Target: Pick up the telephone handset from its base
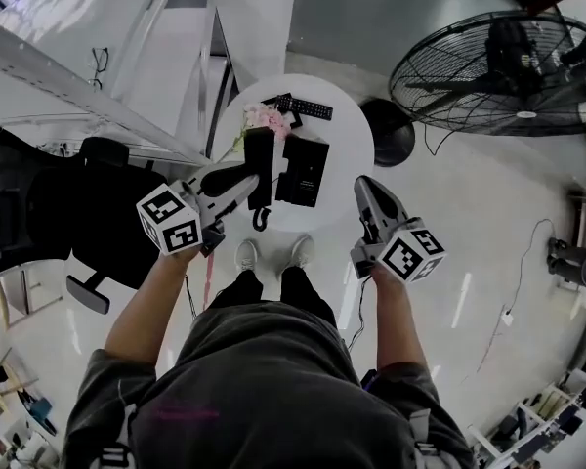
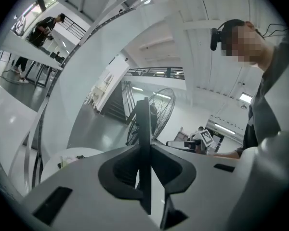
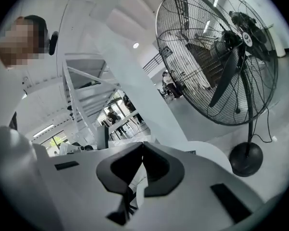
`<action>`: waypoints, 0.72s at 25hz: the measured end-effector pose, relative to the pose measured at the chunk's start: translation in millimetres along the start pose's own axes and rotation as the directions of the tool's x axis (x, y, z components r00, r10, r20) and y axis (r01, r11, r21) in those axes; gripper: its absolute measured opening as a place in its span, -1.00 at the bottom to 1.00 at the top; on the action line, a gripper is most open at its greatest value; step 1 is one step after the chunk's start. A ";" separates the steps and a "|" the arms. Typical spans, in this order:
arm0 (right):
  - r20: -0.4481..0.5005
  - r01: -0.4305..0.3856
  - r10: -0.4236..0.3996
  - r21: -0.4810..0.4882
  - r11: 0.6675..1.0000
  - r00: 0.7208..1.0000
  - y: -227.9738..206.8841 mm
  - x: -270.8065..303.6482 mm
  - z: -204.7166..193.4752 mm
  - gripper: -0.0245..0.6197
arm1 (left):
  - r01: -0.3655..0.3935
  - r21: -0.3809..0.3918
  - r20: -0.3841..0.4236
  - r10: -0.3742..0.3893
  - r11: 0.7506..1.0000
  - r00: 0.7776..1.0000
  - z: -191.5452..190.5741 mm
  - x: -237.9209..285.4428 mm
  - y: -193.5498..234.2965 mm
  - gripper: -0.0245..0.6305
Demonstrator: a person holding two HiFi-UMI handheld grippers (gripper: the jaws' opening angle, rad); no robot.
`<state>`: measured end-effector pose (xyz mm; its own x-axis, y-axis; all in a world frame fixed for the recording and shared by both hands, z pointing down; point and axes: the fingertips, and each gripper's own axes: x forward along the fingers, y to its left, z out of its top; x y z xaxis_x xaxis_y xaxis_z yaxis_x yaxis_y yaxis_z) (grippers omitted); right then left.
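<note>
One black chair [image 1: 39,203] on the left. Two grippers: the left gripper [image 1: 246,184] clamps the one handset [image 1: 260,159], off its base [image 1: 303,172] above the round white table [image 1: 347,140]. The right gripper [image 1: 368,189] is closed and empty. One big fan [image 1: 508,71] stands on the glossy floor [image 1: 469,223].

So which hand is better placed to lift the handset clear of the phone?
Left. Its tool grips the black handset, held up over the phone base on the round table. The right tool is shut and empty, off to the side.
</note>
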<state>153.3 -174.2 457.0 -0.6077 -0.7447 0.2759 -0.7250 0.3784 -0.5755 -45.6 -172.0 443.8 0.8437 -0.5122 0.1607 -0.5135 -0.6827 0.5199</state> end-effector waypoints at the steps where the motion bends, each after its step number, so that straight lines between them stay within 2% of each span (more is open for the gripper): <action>1: 0.012 0.001 -0.001 -0.004 1.000 1.000 3.2 -3.4 3.6 -0.88 | 0.000 0.005 0.008 0.000 1.000 1.000 5.0 -4.6 -4.0 -0.69; 9: 0.089 0.007 -0.004 -0.030 1.000 0.996 29.1 -28.6 24.1 -0.88 | 0.005 0.070 0.060 -0.009 0.998 0.998 36.7 -39.8 -29.7 -0.69; 18: 0.139 0.013 -0.005 -0.054 0.998 0.990 62.9 -55.6 27.3 -0.88 | 0.017 0.117 0.122 -0.031 0.993 0.992 59.1 -74.6 -56.4 -0.69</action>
<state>150.3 -124.0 384.5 -0.5531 -0.8156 0.1696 -0.7490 0.3978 -0.5299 -88.8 -126.0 352.9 0.8339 -0.5504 0.0409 -0.5141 -0.7476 0.4204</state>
